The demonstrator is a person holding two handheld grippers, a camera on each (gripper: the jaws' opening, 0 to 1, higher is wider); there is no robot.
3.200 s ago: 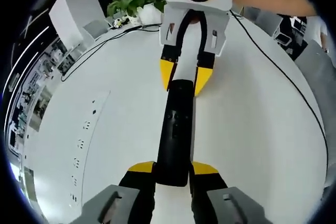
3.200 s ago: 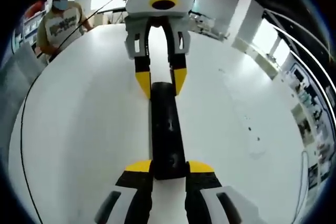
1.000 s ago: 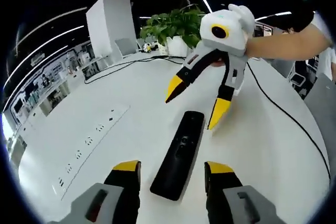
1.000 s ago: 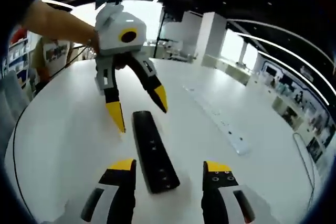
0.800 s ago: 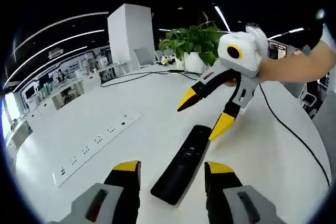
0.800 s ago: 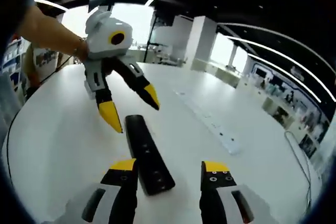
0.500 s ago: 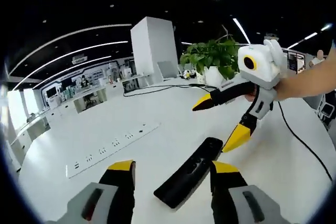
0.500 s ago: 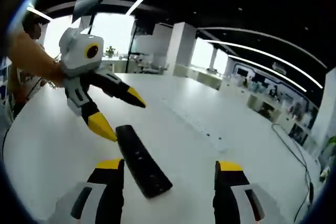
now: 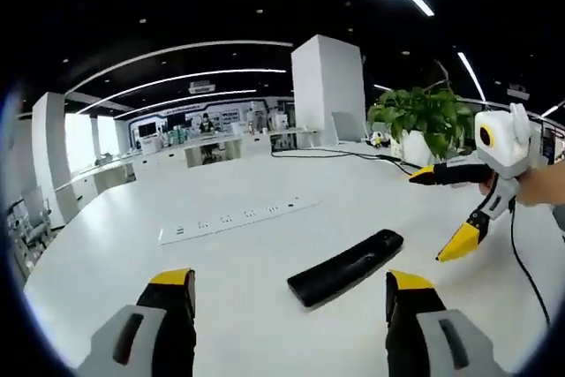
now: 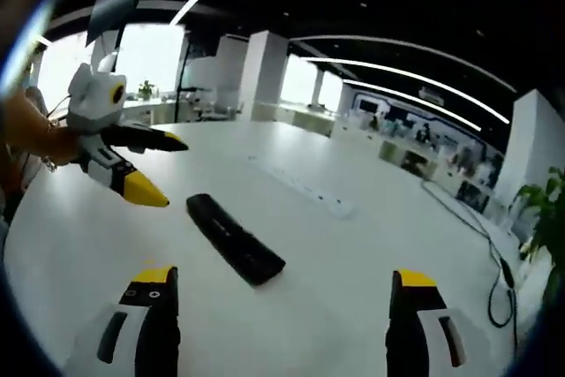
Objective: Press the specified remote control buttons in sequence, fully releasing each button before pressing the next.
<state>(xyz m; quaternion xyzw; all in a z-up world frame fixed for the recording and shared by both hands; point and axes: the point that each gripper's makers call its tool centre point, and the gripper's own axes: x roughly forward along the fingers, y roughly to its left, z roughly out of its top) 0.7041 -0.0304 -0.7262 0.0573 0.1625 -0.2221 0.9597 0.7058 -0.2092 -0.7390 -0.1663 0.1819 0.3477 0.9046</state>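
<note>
White table (image 9: 265,262) bears the remote (image 9: 346,267); both grippers' fingers gape wide, empty; left gripper view adds a plant (image 9: 425,119).

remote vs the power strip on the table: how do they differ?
The remote is black; the power strip is white. The remote is the shorter and sits between the two open grippers, the left gripper and the right gripper, while the power strip lies farther back. Both lie flat on the white table, untouched.

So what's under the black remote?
The black remote lies flat on the white table, with nothing else showing beneath it. The bit of table it covers can't be seen. Both claws are open and apart from it.
</note>
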